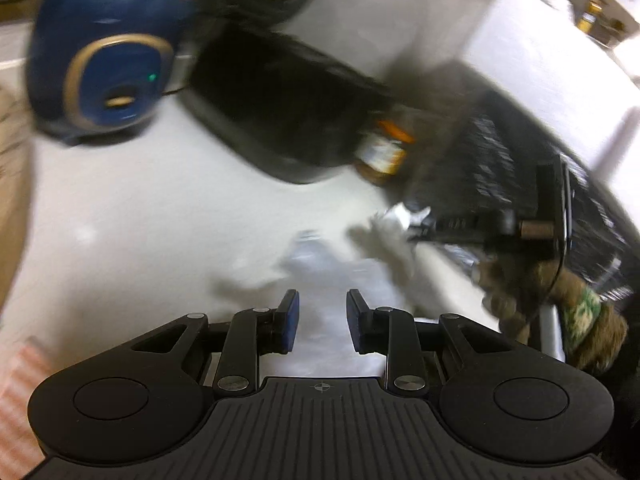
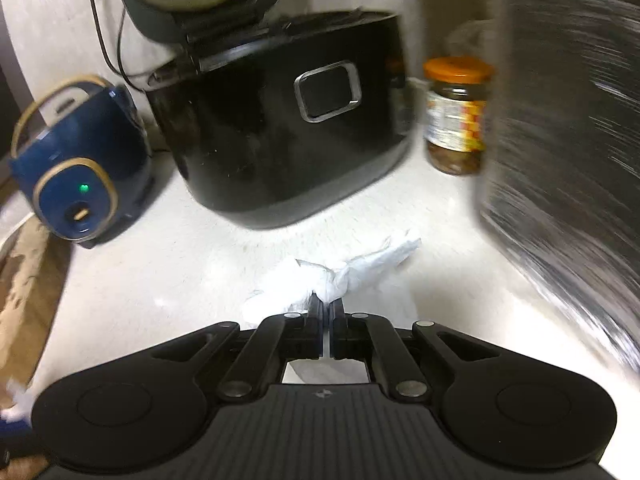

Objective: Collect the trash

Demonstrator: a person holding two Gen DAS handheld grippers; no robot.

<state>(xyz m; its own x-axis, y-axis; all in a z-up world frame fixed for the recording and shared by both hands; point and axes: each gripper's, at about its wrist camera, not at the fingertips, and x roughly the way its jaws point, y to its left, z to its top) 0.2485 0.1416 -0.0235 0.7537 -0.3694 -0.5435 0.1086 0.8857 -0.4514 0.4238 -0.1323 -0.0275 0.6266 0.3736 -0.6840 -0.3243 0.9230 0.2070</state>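
Right gripper [image 2: 326, 304] fingers pinch crumpled tissue [image 2: 340, 272], lower centre | left gripper [image 1: 322, 316] fingers half-spread, empty | lift straight off bench [image 2: 160, 272], clear of jar [image 2: 456, 116].

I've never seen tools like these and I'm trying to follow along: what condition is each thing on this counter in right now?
Right tongs: shut, pinching the crumpled white paper tissue.
Left tongs: open, nothing between them.
Black square rice cooker: lid flipped up.
Small blue rice cooker with gold trim: lid closed, green light on.
Glass jar with orange lid: upright, capped.
Crumpled clear plastic wrapper: lying on the white counter, untouched.
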